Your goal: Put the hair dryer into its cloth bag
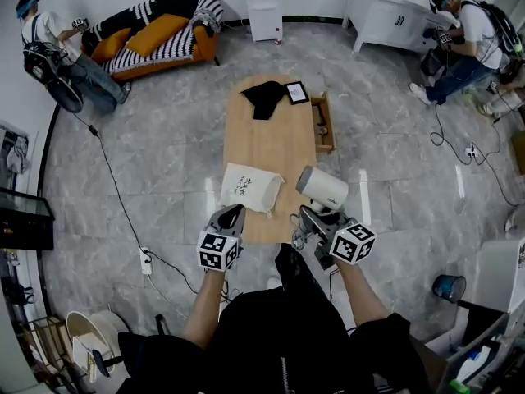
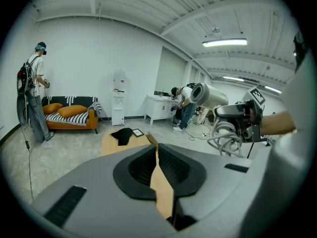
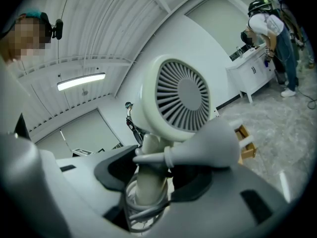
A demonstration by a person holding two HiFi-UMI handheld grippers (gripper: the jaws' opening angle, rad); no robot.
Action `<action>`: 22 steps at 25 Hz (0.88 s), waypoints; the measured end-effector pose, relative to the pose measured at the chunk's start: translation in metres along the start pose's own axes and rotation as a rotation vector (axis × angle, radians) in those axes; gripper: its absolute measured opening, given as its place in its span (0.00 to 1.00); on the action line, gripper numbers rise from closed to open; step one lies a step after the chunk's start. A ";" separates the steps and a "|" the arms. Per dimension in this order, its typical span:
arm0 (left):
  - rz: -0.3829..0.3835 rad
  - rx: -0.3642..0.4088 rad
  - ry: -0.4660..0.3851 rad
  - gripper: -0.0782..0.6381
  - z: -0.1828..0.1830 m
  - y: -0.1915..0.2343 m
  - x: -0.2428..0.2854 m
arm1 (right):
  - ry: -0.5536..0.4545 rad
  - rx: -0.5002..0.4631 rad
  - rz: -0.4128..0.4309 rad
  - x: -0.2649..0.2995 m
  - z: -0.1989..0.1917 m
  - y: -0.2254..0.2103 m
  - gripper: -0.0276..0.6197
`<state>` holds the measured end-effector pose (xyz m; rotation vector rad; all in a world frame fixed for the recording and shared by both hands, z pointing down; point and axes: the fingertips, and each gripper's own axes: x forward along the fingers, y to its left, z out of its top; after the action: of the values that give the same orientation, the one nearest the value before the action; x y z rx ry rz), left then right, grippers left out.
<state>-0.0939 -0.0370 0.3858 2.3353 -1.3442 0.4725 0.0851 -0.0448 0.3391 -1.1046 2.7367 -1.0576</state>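
Note:
The white cloth bag (image 1: 250, 189) with dark print lies flat on the near end of the wooden table (image 1: 275, 150). My left gripper (image 1: 231, 216) is shut and empty, with its tips just short of the bag's near edge. In the left gripper view its jaws (image 2: 157, 150) are pressed together and the bag is hidden. My right gripper (image 1: 316, 218) is shut on the handle of the cream hair dryer (image 1: 322, 187), held over the table's near right corner. In the right gripper view the hair dryer (image 3: 178, 95) stands upright between the jaws (image 3: 148, 168), its coiled cord and plug (image 3: 208, 145) bunched at the handle.
A black cloth (image 1: 265, 97) and a small framed picture (image 1: 296, 92) lie at the table's far end. A wooden box (image 1: 323, 123) hangs off the right edge. An orange sofa (image 1: 156, 39) and people stand at the room's edges. A cable (image 1: 115, 187) crosses the floor on the left.

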 end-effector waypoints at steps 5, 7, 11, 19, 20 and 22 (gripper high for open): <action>-0.004 0.007 0.038 0.13 0.013 0.007 0.036 | -0.003 0.007 -0.017 0.014 0.018 -0.034 0.35; -0.003 0.014 0.048 0.14 0.016 0.008 0.050 | -0.001 0.008 -0.028 0.017 0.022 -0.049 0.35; -0.002 0.013 0.083 0.20 0.011 0.011 0.078 | 0.010 0.016 -0.044 0.025 0.023 -0.076 0.35; 0.011 -0.001 0.125 0.25 -0.004 0.019 0.118 | 0.055 0.061 -0.087 0.040 0.011 -0.113 0.35; 0.014 -0.008 0.136 0.26 -0.009 0.024 0.125 | 0.065 0.067 -0.087 0.046 0.008 -0.118 0.35; 0.020 -0.029 0.163 0.27 -0.027 0.035 0.137 | 0.089 0.072 -0.092 0.057 -0.003 -0.128 0.35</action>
<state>-0.0607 -0.1404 0.4801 2.2090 -1.2905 0.6305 0.1202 -0.1450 0.4299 -1.2118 2.7137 -1.2355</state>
